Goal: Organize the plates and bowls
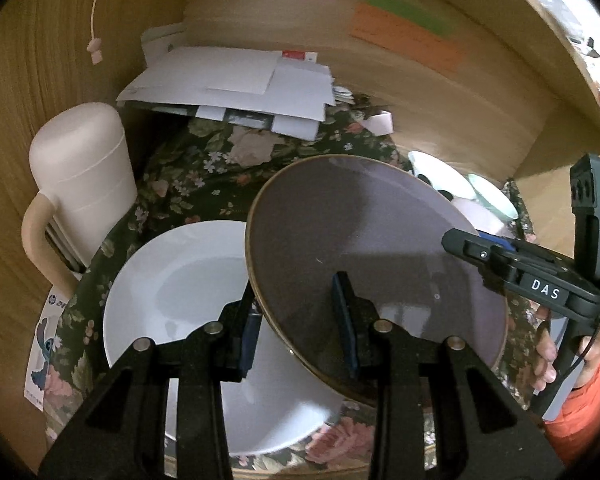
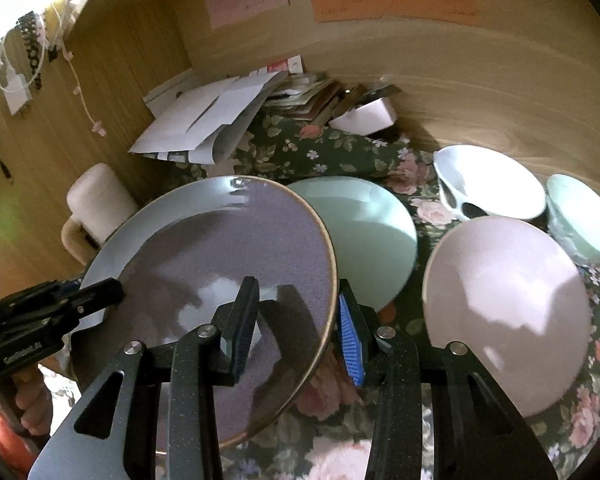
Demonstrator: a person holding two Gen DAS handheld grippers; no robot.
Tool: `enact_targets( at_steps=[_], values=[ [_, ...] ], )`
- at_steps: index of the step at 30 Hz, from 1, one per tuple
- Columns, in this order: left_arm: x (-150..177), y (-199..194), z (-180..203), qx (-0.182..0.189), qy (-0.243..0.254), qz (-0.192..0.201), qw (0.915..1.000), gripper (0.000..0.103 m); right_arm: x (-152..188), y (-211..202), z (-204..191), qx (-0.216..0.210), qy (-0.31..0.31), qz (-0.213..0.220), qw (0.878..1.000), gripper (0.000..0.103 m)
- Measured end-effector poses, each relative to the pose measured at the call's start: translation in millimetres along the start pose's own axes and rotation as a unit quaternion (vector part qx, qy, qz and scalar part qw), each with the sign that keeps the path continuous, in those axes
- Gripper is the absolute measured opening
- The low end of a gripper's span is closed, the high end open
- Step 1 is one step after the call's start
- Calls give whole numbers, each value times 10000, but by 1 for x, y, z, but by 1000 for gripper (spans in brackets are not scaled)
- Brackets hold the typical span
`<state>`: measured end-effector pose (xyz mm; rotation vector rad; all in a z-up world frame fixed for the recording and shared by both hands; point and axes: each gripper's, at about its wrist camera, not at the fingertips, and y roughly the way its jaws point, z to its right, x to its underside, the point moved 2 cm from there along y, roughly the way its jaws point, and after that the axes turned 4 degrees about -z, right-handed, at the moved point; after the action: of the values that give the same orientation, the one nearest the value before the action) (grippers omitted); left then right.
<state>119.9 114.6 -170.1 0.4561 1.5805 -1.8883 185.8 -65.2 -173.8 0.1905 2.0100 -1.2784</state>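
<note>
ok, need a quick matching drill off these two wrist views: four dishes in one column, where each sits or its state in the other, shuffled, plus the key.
Things:
1. grey plate
2. white plate
3. pink plate
4. pale green bowl

Places/states:
A. lying on the floral cloth, partly under a tilted plate
B. far right, next to the white bowl
C. tilted, with a hand-held gripper at each side of its rim
D. alone on the cloth, right of the right hand-held gripper

Pairs: 1-C, 2-A, 3-D, 4-B

Each wrist camera looks forward and down along its own fingers, close above the table. Both views share the purple plate [image 1: 376, 248] [image 2: 236, 280] from opposite rims.
</note>
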Motion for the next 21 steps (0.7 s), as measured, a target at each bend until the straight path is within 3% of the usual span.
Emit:
enact_targets(
  at_steps=[21],
  values=[
    [36, -13, 62, 357, 461, -59, 9983, 35, 58, -61, 31, 301, 420, 241, 9984, 35]
  ],
)
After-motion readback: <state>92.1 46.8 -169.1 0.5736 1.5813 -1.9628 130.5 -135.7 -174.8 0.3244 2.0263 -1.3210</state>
